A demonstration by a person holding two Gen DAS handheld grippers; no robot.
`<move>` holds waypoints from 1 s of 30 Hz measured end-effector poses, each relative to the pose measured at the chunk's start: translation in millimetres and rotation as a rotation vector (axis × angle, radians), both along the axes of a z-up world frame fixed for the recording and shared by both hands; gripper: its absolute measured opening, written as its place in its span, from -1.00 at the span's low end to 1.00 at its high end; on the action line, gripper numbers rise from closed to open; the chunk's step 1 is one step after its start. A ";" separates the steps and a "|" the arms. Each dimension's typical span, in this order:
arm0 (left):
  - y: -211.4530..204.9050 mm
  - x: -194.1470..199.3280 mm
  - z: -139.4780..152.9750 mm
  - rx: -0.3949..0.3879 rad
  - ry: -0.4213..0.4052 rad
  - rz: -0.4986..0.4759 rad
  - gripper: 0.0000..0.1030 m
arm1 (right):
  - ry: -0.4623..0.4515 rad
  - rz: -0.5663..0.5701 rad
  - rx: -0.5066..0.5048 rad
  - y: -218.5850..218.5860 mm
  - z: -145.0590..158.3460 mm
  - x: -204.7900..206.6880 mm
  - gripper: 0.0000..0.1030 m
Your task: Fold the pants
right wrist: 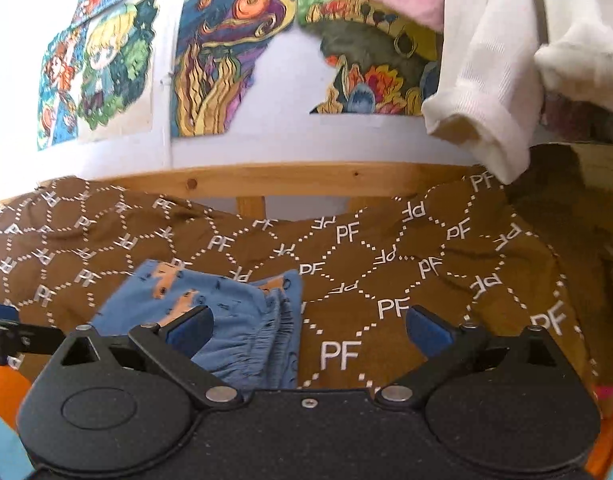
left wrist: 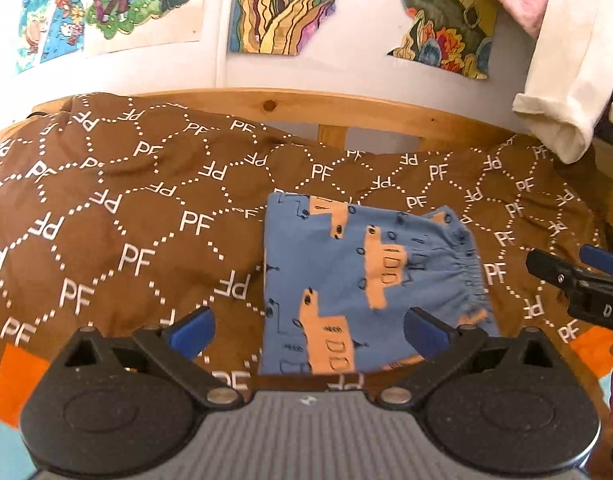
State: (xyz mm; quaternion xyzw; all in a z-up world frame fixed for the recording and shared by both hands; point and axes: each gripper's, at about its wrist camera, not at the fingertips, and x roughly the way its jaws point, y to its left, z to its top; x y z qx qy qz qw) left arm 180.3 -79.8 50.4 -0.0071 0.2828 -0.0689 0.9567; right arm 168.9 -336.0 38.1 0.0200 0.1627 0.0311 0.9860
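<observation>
Small blue pants (left wrist: 358,280) with orange vehicle prints lie folded into a compact rectangle on a brown "PF" patterned cover (left wrist: 106,220), elastic waistband to the right. My left gripper (left wrist: 310,332) is open and empty, hovering over the pants' near edge. My right gripper (right wrist: 310,334) is open and empty, just right of the pants (right wrist: 226,312), its left finger over the waistband. The right gripper's fingers (left wrist: 562,270) show at the right edge of the left wrist view.
A wooden bed rail (left wrist: 306,108) runs behind the cover, with a white wall and colourful drawings (right wrist: 226,60) above. White and pink garments (right wrist: 486,80) hang at the upper right. Orange and light blue bedding (left wrist: 18,376) shows at the near corners.
</observation>
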 end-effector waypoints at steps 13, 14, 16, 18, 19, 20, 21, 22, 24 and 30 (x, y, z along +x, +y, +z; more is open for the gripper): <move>15.4 -64.9 0.5 0.024 -0.034 0.034 0.99 | 0.004 0.001 0.029 24.4 19.8 -77.4 0.99; 16.5 -68.7 -0.1 0.033 -0.036 0.032 0.99 | 0.008 0.005 0.031 26.7 20.2 -81.9 0.99; 18.2 -75.7 -1.5 0.053 -0.034 0.028 0.99 | 0.014 0.006 0.041 30.2 19.8 -90.0 0.99; 20.3 -81.9 -3.7 0.056 -0.024 0.028 0.99 | 0.020 0.006 0.055 33.4 18.3 -98.4 0.99; 21.2 -84.8 -4.7 0.052 -0.020 0.023 0.99 | 0.024 0.009 0.059 34.8 16.4 -103.2 0.99; 21.7 -87.5 -6.0 0.052 -0.017 0.015 0.99 | 0.028 0.012 0.063 36.3 14.4 -107.5 0.99; 21.7 -90.0 -7.4 0.057 -0.014 0.008 0.99 | 0.031 0.015 0.066 37.0 12.6 -111.4 0.99; 21.0 -91.4 -8.6 0.065 -0.011 0.002 0.99 | 0.033 0.018 0.068 38.2 10.5 -115.0 0.99; 19.8 -94.1 -11.0 0.080 -0.012 -0.014 0.99 | 0.042 0.011 0.069 40.4 5.3 -121.5 0.99; 17.2 -98.5 -18.6 0.109 -0.026 -0.018 0.99 | 0.072 0.002 0.060 47.1 -7.6 -122.0 0.99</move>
